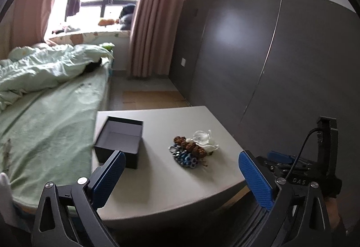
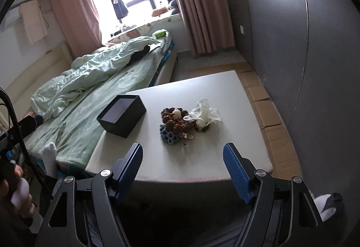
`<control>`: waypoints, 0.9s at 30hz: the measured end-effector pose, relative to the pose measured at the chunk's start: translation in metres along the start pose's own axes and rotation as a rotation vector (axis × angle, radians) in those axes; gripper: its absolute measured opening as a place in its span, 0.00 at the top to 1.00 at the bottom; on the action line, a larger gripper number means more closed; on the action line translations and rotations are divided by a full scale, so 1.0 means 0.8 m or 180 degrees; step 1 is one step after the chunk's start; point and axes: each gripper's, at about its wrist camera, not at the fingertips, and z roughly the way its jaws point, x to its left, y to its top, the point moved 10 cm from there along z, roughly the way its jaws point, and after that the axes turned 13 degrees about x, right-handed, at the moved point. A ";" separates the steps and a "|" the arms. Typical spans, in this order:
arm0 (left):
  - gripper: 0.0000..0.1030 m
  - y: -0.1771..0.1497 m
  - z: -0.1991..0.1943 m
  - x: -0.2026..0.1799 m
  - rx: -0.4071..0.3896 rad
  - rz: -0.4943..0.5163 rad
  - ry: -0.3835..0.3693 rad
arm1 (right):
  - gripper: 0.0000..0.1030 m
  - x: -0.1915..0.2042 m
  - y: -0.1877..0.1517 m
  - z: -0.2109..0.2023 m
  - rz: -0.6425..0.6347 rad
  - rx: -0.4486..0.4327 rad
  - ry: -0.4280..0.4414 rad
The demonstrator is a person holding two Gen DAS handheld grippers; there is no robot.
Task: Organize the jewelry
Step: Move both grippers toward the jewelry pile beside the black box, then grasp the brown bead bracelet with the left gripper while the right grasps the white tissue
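Note:
A pile of jewelry (image 1: 191, 152) lies on a small white table (image 1: 157, 190): brown bead bracelets, blue bead pieces and a clear and white piece. It also shows in the right wrist view (image 2: 182, 123). An open black box (image 1: 120, 142), empty inside, stands left of the pile; it also shows in the right wrist view (image 2: 122, 115). My left gripper (image 1: 182, 177) is open and empty above the table's near edge. My right gripper (image 2: 183, 166) is open and empty, near the front edge, short of the pile.
A bed with a green sheet and crumpled quilt (image 2: 90, 80) runs along the table's left side. A dark wardrobe wall (image 1: 281, 55) stands to the right. Cardboard sheets (image 2: 276, 130) cover the floor. The right gripper's body (image 1: 315, 161) shows at the left view's right edge.

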 end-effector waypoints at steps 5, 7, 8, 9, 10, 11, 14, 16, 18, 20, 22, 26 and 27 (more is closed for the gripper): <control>0.12 0.012 0.048 -0.014 0.0183 -0.0003 -0.0112 | 0.29 -0.022 0.014 0.029 0.0104 0.0068 0.0017; 0.15 0.015 0.073 -0.015 0.0300 -0.0021 -0.0172 | 0.30 -0.029 0.020 0.043 0.0141 0.0113 0.0040; 0.17 0.017 0.087 -0.017 0.0361 -0.0042 -0.0216 | 0.31 -0.032 0.022 0.049 0.0155 0.0125 0.0053; 0.17 0.018 0.099 -0.017 0.0417 -0.0058 -0.0255 | 0.31 -0.035 0.025 0.055 0.0165 0.0135 0.0062; 0.18 0.020 0.110 -0.018 0.0462 -0.0080 -0.0291 | 0.32 -0.037 0.029 0.064 0.0185 0.0159 0.0074; 0.18 0.020 0.117 -0.018 0.0489 -0.0094 -0.0305 | 0.32 -0.039 0.032 0.071 0.0205 0.0175 0.0091; 0.20 0.025 0.149 -0.019 0.0617 -0.0184 -0.0383 | 0.32 -0.045 0.042 0.091 0.0250 0.0214 0.0131; 0.22 0.028 0.170 -0.015 0.0690 -0.0257 -0.0412 | 0.32 -0.051 0.049 0.107 0.0295 0.0251 0.0163; 0.22 0.033 0.186 -0.014 0.0743 -0.0311 -0.0409 | 0.32 -0.057 0.054 0.120 0.0353 0.0288 0.0190; 0.22 0.034 0.200 -0.011 0.0795 -0.0348 -0.0424 | 0.32 -0.065 0.060 0.134 0.0400 0.0319 0.0196; 0.23 0.034 0.217 -0.007 0.0862 -0.0387 -0.0421 | 0.32 -0.070 0.066 0.146 0.0447 0.0341 0.0211; 0.25 0.035 0.248 0.004 0.0998 -0.0463 -0.0410 | 0.32 -0.073 0.079 0.172 0.0551 0.0373 0.0242; 0.26 0.034 0.256 0.007 0.1043 -0.0482 -0.0407 | 0.32 -0.074 0.081 0.176 0.0568 0.0376 0.0242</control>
